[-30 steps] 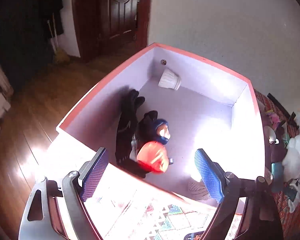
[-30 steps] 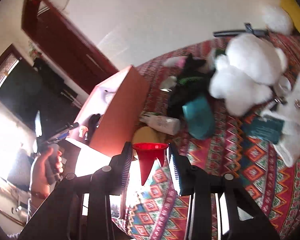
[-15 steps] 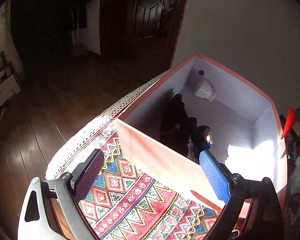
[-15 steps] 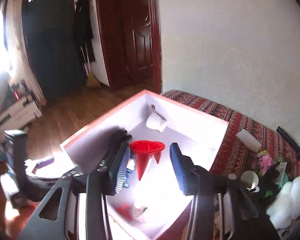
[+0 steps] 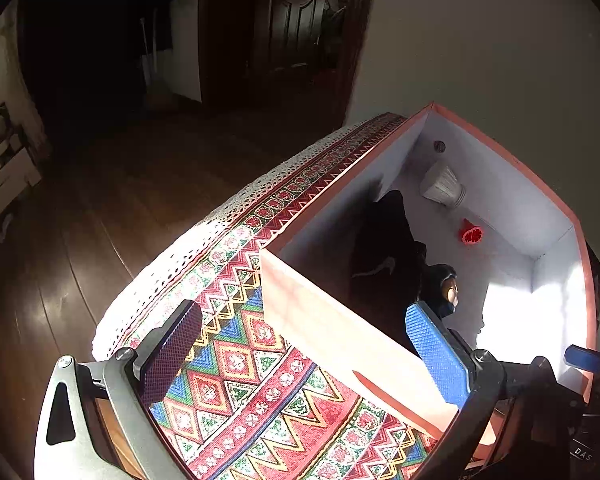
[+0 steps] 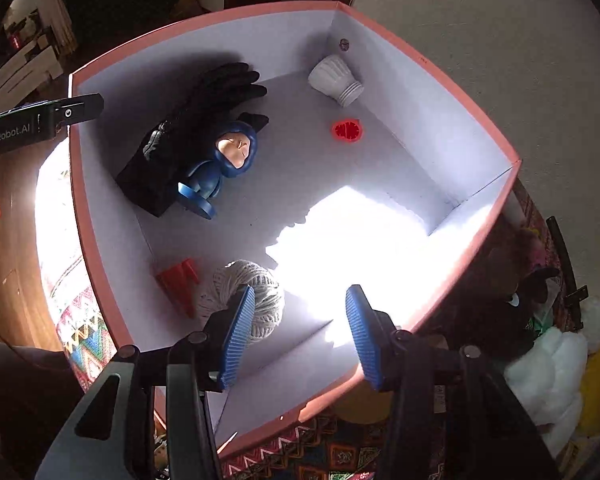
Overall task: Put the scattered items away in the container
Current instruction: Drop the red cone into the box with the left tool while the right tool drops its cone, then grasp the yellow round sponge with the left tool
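While our right gripper (image 6: 296, 328) hung over the box (image 6: 440, 80), fingers apart w/ nothing between, just closing a bit, the red funnel (image 6: 347, 131) lay inside; left gripper (image 5: 304, 356) wide open, empty.

Left gripper (image 5: 300, 354) angled down, jaws widest and just opening, empty; right gripper (image 6: 300, 330) steeper, jaws apart, empty
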`<state>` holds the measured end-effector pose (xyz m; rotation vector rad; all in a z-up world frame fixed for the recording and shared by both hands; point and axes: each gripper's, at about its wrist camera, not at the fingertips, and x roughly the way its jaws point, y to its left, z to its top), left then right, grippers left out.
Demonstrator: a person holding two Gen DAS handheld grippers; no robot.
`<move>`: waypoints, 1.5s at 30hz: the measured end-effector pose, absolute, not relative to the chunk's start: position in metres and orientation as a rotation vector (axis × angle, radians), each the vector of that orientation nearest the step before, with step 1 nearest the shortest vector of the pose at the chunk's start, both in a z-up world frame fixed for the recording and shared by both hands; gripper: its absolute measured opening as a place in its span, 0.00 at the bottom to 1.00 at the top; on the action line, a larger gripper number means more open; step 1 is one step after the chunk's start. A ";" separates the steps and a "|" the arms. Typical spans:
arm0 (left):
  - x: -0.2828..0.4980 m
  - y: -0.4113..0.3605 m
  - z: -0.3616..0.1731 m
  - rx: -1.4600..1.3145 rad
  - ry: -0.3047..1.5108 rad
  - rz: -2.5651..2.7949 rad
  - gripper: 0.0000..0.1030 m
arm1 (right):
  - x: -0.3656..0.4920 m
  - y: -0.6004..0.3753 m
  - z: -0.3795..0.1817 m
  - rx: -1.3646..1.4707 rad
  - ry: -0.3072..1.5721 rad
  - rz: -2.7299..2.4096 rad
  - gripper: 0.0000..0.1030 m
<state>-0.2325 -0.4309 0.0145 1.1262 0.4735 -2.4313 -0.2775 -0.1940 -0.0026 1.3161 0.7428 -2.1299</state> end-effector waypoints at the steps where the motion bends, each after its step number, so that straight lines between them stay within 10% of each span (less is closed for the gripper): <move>1: -0.231 -0.430 0.016 1.118 0.470 -2.432 1.00 | -0.277 -0.192 0.000 1.308 0.723 -2.133 0.46; 9: -0.216 -0.418 0.047 0.993 0.350 -2.436 1.00 | -0.247 -0.124 0.082 1.049 0.219 -2.352 0.76; 25: -0.218 -0.135 0.066 1.004 -0.124 -2.958 1.00 | -0.214 0.195 -0.022 1.199 -1.082 -2.413 0.77; 45: -0.296 -0.072 -0.062 1.387 0.177 -2.484 1.00 | -0.220 0.178 -0.024 1.222 -0.877 -2.363 0.78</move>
